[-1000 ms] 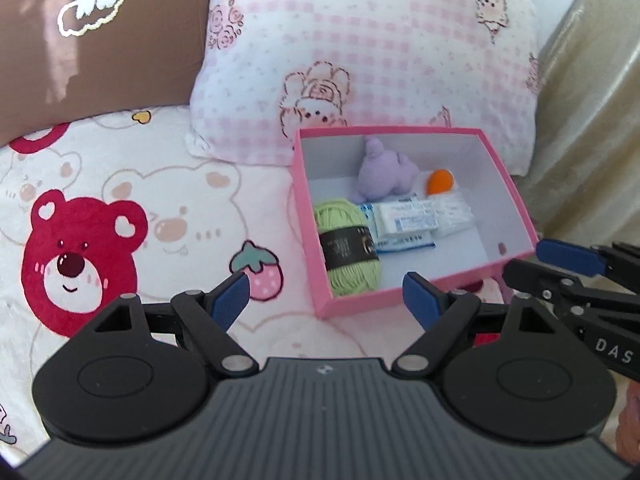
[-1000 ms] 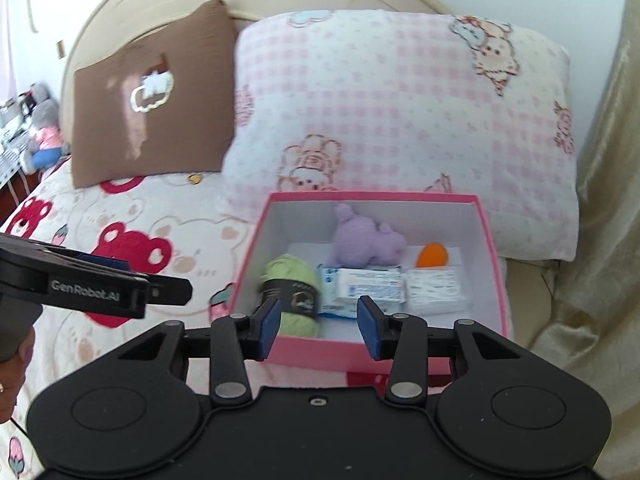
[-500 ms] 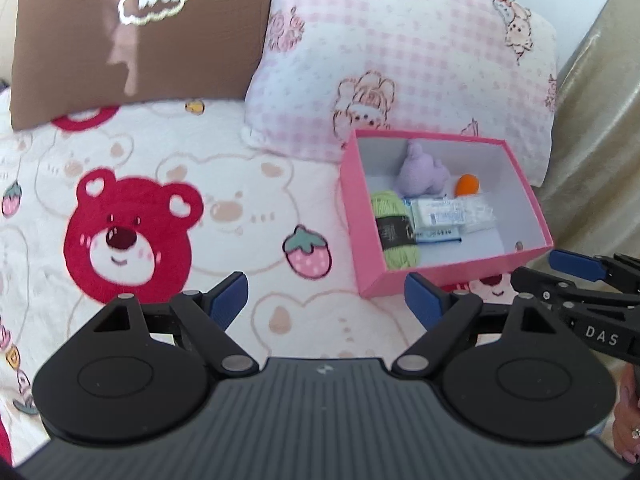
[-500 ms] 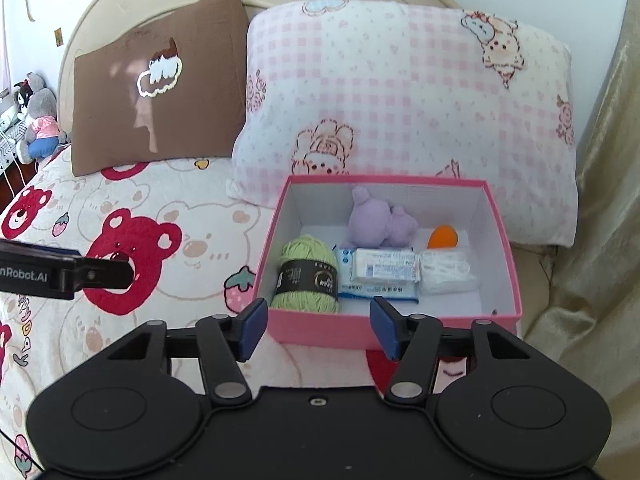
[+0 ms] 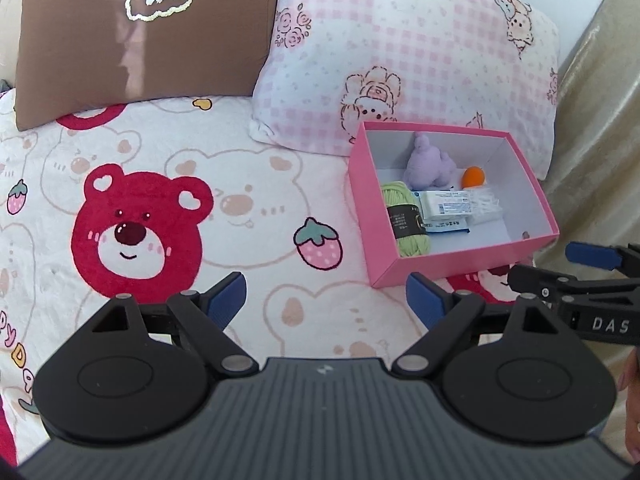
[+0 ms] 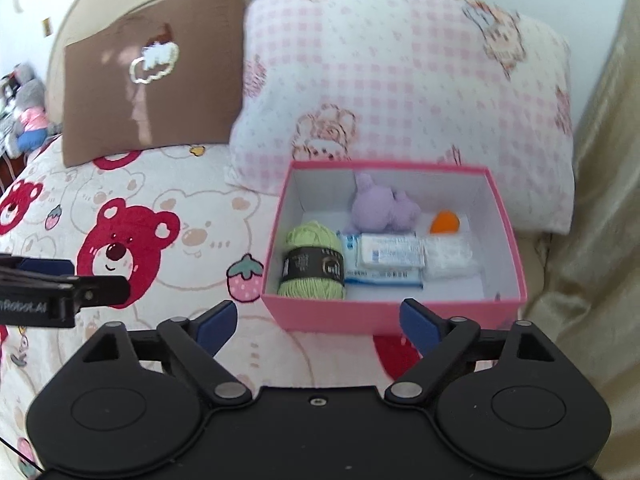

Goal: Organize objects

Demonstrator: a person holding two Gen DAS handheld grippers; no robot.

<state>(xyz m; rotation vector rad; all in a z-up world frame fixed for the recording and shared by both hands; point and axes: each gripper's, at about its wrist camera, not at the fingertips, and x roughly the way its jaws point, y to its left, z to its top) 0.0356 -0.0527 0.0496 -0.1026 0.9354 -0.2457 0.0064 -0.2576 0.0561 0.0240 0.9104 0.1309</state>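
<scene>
A pink box [image 5: 362, 196] [image 6: 376, 314] sits on the bed in front of the pink pillow. It holds a green yarn ball [image 5: 404, 220] [image 6: 312, 260], a purple plush toy [image 5: 430, 162] [image 6: 380, 208], an orange ball [image 5: 473, 177] [image 6: 445, 222], and white and blue packets [image 5: 448, 208] [image 6: 390, 258]. My left gripper [image 5: 326, 300] is open and empty, over the bedspread left of the box. My right gripper [image 6: 318, 322] is open and empty, just in front of the box's near wall.
A bear-print bedspread [image 5: 140, 220] covers the bed. A brown pillow [image 5: 132, 36] and a pink checked pillow [image 5: 400, 48] lean at the headboard. A beige curtain [image 5: 600, 140] hangs at the right. A stuffed toy [image 6: 28, 120] sits far left.
Both grippers have pulled back from the box, which looks smaller now. The right gripper's fingers have opened wider. The box's contents have not moved.
</scene>
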